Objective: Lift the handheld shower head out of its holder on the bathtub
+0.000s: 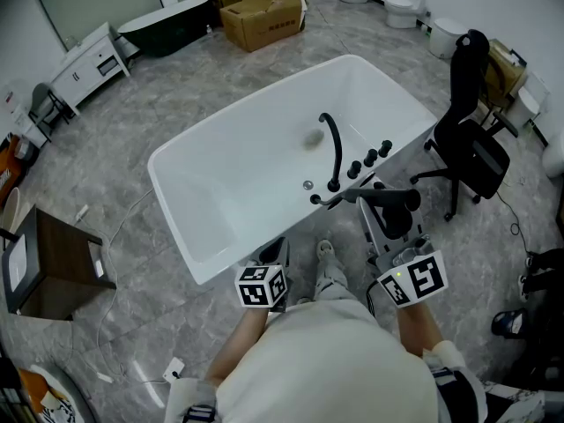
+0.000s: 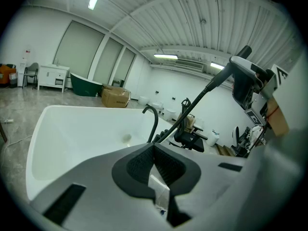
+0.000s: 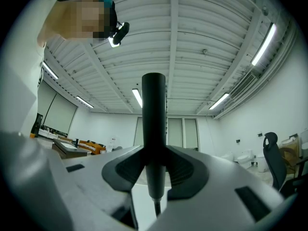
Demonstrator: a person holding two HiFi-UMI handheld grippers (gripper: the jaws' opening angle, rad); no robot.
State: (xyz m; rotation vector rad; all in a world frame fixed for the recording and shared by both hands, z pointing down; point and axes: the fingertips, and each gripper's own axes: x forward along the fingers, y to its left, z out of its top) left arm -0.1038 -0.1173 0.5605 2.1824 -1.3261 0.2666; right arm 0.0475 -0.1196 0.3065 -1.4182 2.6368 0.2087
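Your right gripper point(image 1: 390, 227) is clamped on the shower head point(image 1: 388, 199). In the right gripper view the black handle point(image 3: 154, 129) stands upright between the two pads, both pressing its sides, and it juts well past the jaw tips. The hose point(image 3: 156, 208) leaves the handle's lower end, behind the pads.

Position relative to the bathtub point(image 1: 220, 192): the shower head is off the tub deck, just outside the near rim on your side, by the faucet corner. From the left gripper view it sits high above the rim point(image 2: 243, 69). The hose point(image 2: 192, 109) runs taut on a diagonal down to the deck beside the curved spout point(image 2: 155, 119).

On the deck, the black spout point(image 1: 335, 144) arches over the basin. The knobs point(image 1: 370, 157) sit in a row along the rim next to it. The hose point(image 1: 339, 199) meets the deck just nearer to you than the spout base.

Your left gripper point(image 1: 275, 252) is closed with nothing in it; its pads point(image 2: 139, 165) meet at the tips. It sits outside the tub's near rim, left of the spout, pointing across the basin, well apart from the shower head.

An office chair point(image 1: 471, 139) stands off the tub's right side.
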